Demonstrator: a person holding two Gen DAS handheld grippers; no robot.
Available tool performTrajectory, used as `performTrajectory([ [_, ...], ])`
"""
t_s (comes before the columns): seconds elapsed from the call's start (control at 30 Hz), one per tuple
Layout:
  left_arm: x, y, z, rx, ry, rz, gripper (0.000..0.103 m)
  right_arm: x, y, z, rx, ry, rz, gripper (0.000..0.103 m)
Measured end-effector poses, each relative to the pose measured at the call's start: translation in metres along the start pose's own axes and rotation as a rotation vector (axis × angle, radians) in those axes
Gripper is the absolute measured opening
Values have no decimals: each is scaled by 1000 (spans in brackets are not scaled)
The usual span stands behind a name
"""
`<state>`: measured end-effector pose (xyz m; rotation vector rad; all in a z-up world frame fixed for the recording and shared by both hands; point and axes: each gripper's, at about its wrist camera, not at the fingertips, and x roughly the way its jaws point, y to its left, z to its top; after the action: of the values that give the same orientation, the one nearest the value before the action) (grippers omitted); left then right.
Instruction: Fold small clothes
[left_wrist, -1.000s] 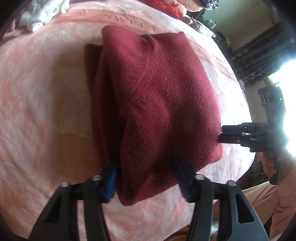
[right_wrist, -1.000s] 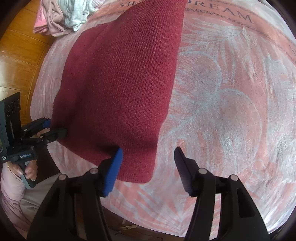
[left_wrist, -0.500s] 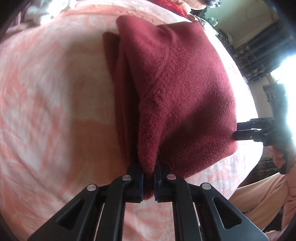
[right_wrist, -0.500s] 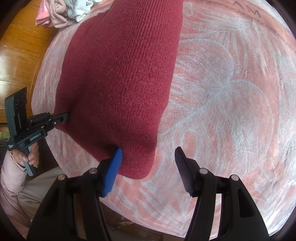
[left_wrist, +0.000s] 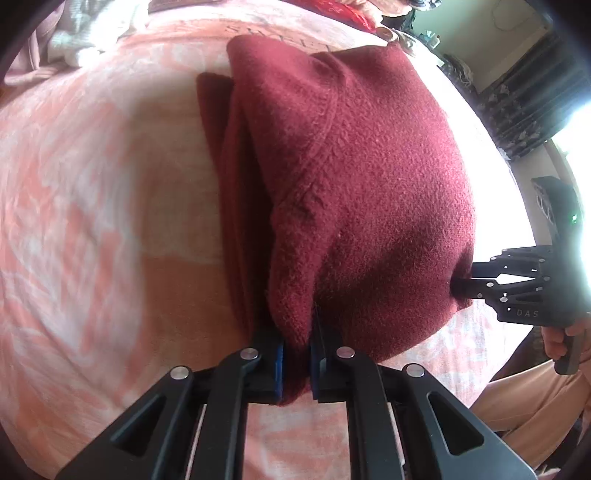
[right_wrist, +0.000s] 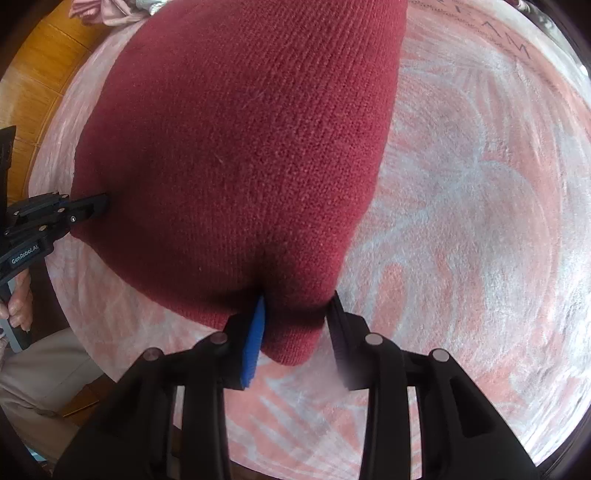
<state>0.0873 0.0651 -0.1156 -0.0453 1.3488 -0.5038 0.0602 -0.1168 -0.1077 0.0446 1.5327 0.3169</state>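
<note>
A dark red knitted garment (left_wrist: 354, 177) lies folded on a pink and white patterned sheet (left_wrist: 92, 206). My left gripper (left_wrist: 296, 363) is shut on the garment's near corner, the cloth pinched between its blue pads. In the right wrist view the garment (right_wrist: 240, 140) fills the upper left. My right gripper (right_wrist: 295, 328) is closing around its other near corner, with cloth bunched between the jaws. Each gripper also shows side-on in the other's view: the right one (left_wrist: 458, 284), the left one (right_wrist: 99, 201).
A heap of pale clothes (left_wrist: 85, 40) lies at the far left of the bed, and also shows in the right wrist view (right_wrist: 110, 11). Red fabric (left_wrist: 332, 11) lies at the far end. A wooden floor (right_wrist: 33, 77) lies beyond the bed's edge. The person's legs (left_wrist: 517, 398) are beside the bed.
My left gripper closed on the garment's near corner about half a second ago and still holds it. My right gripper moved forward onto the other corner and its jaws narrowed around the cloth.
</note>
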Motion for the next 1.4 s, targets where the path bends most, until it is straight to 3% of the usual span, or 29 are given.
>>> performTrajectory([
  [0.07, -11, 3, 6, -21, 9, -33, 25, -16, 1, 3, -12, -11, 16, 38],
  [0.1, -19, 4, 11, -34, -1, -37, 32, -27, 1, 4, -18, -35, 32, 45],
  [0.17, -40, 8, 21, -45, -71, -27, 50, -50, -4, 10, -13, -98, 51, 51],
  [0.3, -64, 10, 55, -62, -188, 23, 61, -75, -23, 39, 37, -194, 42, 53],
  [0.37, -56, 11, 78, -93, -193, 7, 61, -79, -33, 56, 68, -220, 39, 53],
  [0.53, -24, 22, 130, -157, -151, 52, 61, -71, -58, 92, 141, -232, 43, 55],
  [0.6, -14, 32, 134, -185, -130, 73, 61, -63, -61, 106, 158, -224, 41, 55],
  [0.67, -6, 42, 138, -218, -132, 47, 59, -54, -64, 114, 174, -219, 51, 55],
  [0.7, -5, 43, 140, -227, -134, 25, 56, -50, -66, 117, 179, -216, 63, 55],
  [0.77, -2, 42, 145, -220, -127, -19, 35, -46, -68, 120, 181, -214, 74, 56],
  [0.8, -2, 40, 147, -210, -126, -11, 32, -46, -68, 121, 177, -216, 69, 56],
  [0.83, -2, 39, 148, -198, -136, -14, 18, -46, -69, 120, 175, -218, 65, 56],
  [0.93, -9, 40, 145, -225, -177, -31, 12, -48, -69, 118, 180, -227, 81, 56],
  [1.07, -28, 47, 134, -204, -225, 67, 11, -50, -67, 114, 171, -234, 95, 59],
  [1.17, -13, 62, 129, -242, -186, 68, 11, -45, -60, 115, 143, -226, 60, 63],
  [1.27, -2, 54, 132, -182, -188, 111, 12, -39, -55, 115, 131, -222, 6, 63],
  [1.4, 4, 41, 136, -132, -192, 156, 13, -29, -65, 114, 178, -204, 23, 65],
])
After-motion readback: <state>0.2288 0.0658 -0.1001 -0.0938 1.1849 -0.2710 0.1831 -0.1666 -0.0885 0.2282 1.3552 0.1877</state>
